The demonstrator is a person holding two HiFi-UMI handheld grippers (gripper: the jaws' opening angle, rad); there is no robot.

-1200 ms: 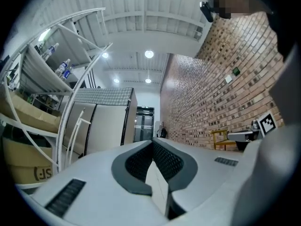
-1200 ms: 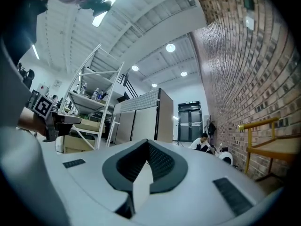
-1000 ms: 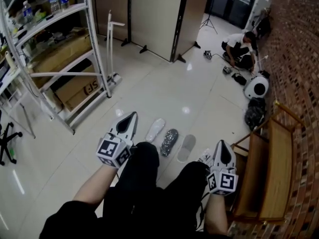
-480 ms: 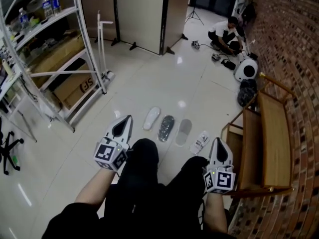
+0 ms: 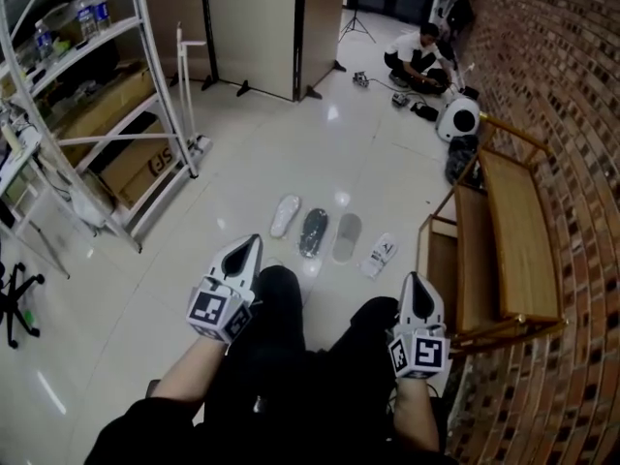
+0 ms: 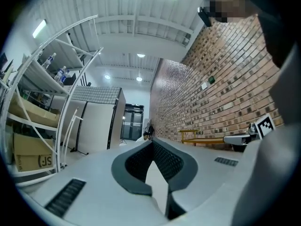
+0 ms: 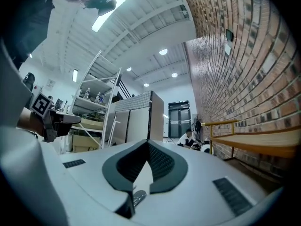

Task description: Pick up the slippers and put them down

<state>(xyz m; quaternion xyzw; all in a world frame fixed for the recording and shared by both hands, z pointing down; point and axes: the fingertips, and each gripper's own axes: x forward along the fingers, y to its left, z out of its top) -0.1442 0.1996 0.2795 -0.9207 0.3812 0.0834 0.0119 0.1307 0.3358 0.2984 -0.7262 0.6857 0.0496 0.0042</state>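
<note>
Several slippers lie in a row on the glossy floor in the head view: a white one, a dark glittery one, a grey one and a white printed one. My left gripper is held over my left knee, shut and empty, short of the row's left end. Over the right knee, my right gripper is also shut and empty, just near of the printed slipper. In the left gripper view the left gripper points level across the room. The right gripper does the same.
A wooden bench stands along the brick wall on the right. A white metal rack with cardboard boxes fills the left. Partition panels, a crouching person, a white round device and a black bag are at the back.
The slippers have slid up the frame and now lie farther from both grippers. The printed slipper has come out from behind the right gripper. Both grippers stay shut.
</note>
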